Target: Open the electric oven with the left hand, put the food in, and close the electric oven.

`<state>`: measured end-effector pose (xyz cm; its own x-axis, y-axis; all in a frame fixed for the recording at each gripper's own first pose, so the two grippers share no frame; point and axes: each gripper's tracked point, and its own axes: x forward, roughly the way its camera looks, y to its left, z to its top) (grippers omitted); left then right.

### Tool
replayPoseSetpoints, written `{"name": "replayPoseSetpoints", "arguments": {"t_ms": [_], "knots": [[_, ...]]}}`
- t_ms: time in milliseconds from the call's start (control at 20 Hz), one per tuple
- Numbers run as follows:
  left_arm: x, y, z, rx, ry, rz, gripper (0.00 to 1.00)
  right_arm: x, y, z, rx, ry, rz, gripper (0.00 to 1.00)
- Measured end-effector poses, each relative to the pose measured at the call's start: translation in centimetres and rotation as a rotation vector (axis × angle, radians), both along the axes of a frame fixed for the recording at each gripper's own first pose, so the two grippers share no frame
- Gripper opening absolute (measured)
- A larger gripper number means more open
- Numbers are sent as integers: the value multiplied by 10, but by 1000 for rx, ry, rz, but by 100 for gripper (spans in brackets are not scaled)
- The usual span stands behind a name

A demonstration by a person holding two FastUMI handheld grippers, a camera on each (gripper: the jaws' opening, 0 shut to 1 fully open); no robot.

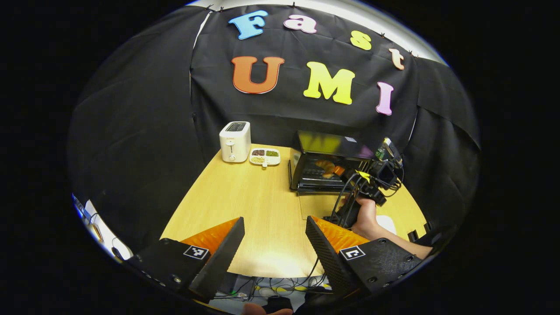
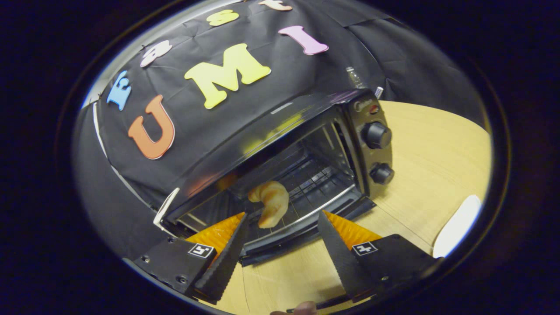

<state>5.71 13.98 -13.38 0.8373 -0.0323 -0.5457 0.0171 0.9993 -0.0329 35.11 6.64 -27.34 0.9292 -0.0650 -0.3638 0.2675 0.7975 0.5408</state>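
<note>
Oven [image 2: 306,144] open on tabletop [image 1: 245,192]; croissant [image 2: 271,202] lies on its rack, long axis front to back. Toaster [image 1: 235,141] and dish [image 1: 264,156] stand left. Left tongs [image 1: 274,247] and right tongs [image 2: 282,249] wide, empty.

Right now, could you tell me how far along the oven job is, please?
Done: the black electric oven stands open, and the golden croissant lies on its rack. In hand: nothing; the right gripper is open before it. Left: the open left gripper must close the door.
</note>
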Motion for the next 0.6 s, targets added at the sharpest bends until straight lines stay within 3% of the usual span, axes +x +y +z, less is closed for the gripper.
{"name": "replayPoseSetpoints", "arguments": {"t_ms": [250,600], "knots": [[9,-37,-10,-48,2,18,93,-72,-3,16,-76,26,119,95],[19,-96,-32,-66,-3,9,93,-162,-54,56,-155,30,215,96]]}}
